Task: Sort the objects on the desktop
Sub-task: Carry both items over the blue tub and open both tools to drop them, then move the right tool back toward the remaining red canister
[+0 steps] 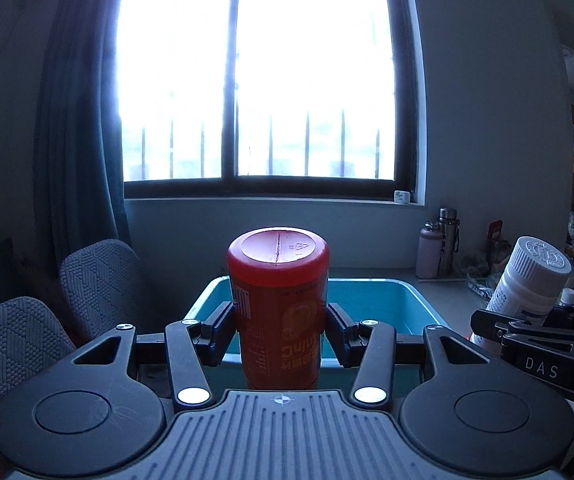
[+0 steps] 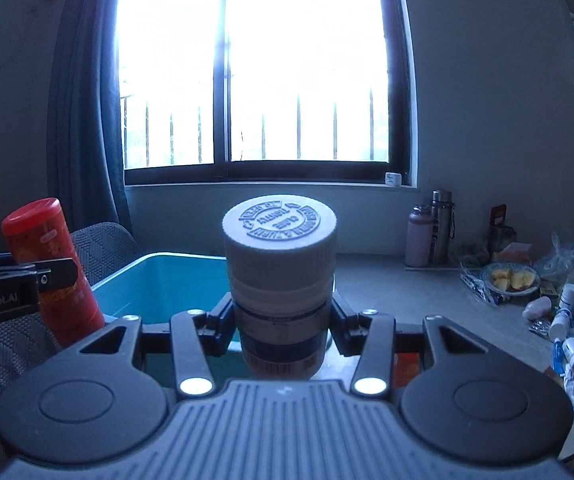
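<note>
The left gripper (image 1: 280, 330) clamps a can (image 1: 278, 308) that stands base-up between its pads, near side of a bin (image 1: 371, 300) on the table (image 2: 407, 292). To its right, the right gripper (image 2: 283, 322) clamps a bottle (image 2: 281, 280), cap away from the camera, also before the bin. Two chairs (image 1: 99, 280) stand left of the bin, one nearer than the other. Behind all this the window (image 1: 267, 80) fills the far wall, a curtain (image 1: 79, 120) at its left. Far right on the table stand two flasks (image 2: 433, 232) side by side; nearer, a bowl (image 2: 511, 278) (something lies in it) and a huddle of small bottles (image 2: 571, 320).
</note>
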Motion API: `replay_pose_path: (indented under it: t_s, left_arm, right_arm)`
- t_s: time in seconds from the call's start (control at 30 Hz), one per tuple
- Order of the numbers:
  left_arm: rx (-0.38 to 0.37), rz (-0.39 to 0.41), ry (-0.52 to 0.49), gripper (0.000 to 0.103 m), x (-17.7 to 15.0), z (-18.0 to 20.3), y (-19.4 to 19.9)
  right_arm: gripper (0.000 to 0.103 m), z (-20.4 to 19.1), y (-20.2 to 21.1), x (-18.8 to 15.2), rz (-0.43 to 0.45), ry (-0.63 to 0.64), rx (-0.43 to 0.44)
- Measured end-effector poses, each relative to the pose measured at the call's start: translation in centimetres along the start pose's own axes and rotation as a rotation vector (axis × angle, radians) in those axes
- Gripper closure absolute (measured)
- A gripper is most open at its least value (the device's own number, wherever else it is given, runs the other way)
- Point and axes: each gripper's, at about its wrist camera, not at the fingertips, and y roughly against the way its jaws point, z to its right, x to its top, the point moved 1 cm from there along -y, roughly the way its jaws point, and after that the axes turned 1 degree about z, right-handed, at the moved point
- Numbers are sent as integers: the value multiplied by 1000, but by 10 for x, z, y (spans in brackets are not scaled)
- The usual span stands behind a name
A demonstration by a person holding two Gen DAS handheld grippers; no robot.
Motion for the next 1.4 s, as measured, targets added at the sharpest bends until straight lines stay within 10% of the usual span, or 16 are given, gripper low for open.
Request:
replay_pose_path:
  t_s: [0.9, 1.03, 1.17, 1.4]
  left_arm:
    - [128, -167, 24, 52, 11, 1, -177]
    - [139, -158, 40, 47, 7, -1, -181]
    - [140, -116, 9, 24, 14, 13, -169]
    - [99, -93, 0, 22, 12, 33, -133]
  right_arm:
    - [48, -14, -164, 0, -143, 82, 212]
    - [31, -14, -158, 4, -112, 86, 198]
    - [30, -6, -148, 7, -94, 77, 190]
    - [30, 16, -115, 4, -62, 30, 128]
